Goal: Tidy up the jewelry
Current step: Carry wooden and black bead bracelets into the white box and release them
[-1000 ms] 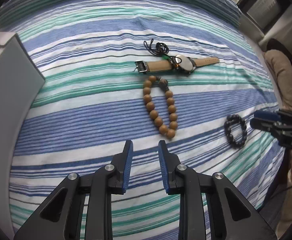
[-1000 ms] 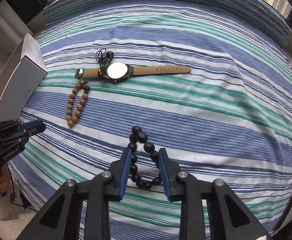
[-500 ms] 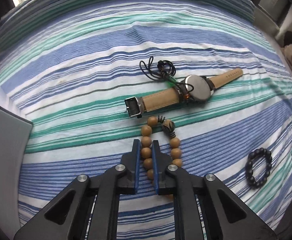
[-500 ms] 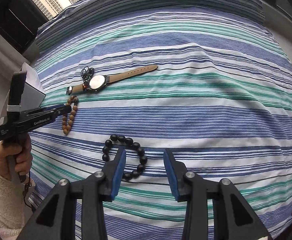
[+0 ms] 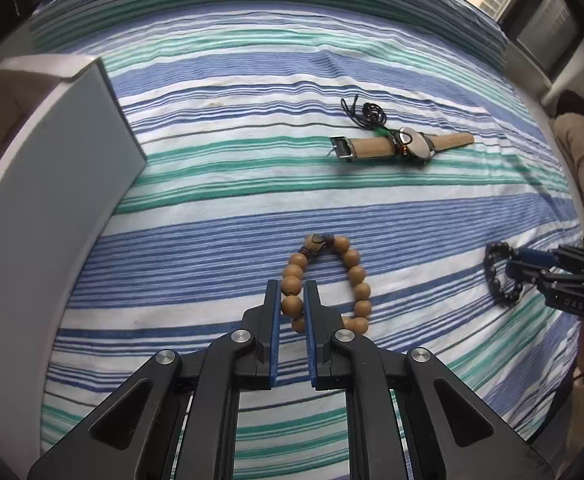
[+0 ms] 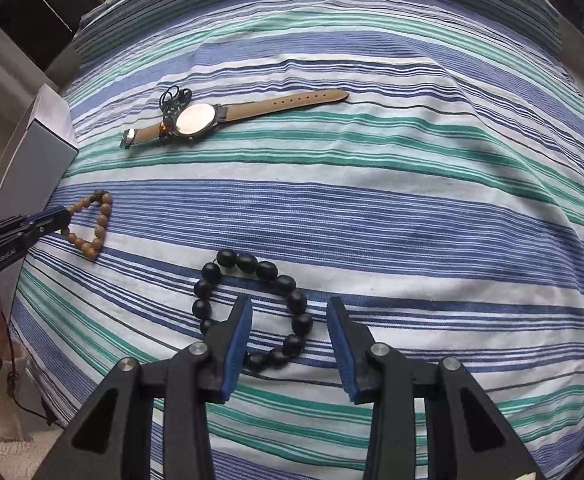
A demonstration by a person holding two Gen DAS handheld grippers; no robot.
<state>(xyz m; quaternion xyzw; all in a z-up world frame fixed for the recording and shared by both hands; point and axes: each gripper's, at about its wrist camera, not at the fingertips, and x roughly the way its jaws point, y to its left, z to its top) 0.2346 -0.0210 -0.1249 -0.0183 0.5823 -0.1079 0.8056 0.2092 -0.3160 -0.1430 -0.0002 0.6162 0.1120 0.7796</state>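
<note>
Left gripper (image 5: 292, 294) clamped on wooden bead bracelet (image 5: 355, 276), pads pinching one strand of the loop, rest of loop trailing on the striped bedspread (image 5: 212, 208) to the right of the fingers. Gripped by a single side prob. so the loop hangs free when lifted, rather than bunching. Pointed steeply down at the bed.

Right gripper (image 6: 288, 312) spread, not pressing anything: one finger inside the black bead bracelet (image 6: 252, 276), other finger outside it, right side of the loop betw. them. Set astride one strand, likely for the same sort of pinch. Black bracelet flat on the bed, not yet grasped.

Watch (image 6: 196, 120) w/ tan strap laid out straight farther up the bed, well apart from both bracelets; thin black cord (image 5: 365, 114) bunched just beside its face, poss. touching – couldn't tell.

White box (image 5: 52, 184) at left edge of the bed, near the wooden bracelet; prob. the place meant for the pieces, interior hidden.

Judged early: nothing seen stored yet, one piece in grip, one lined up.
</note>
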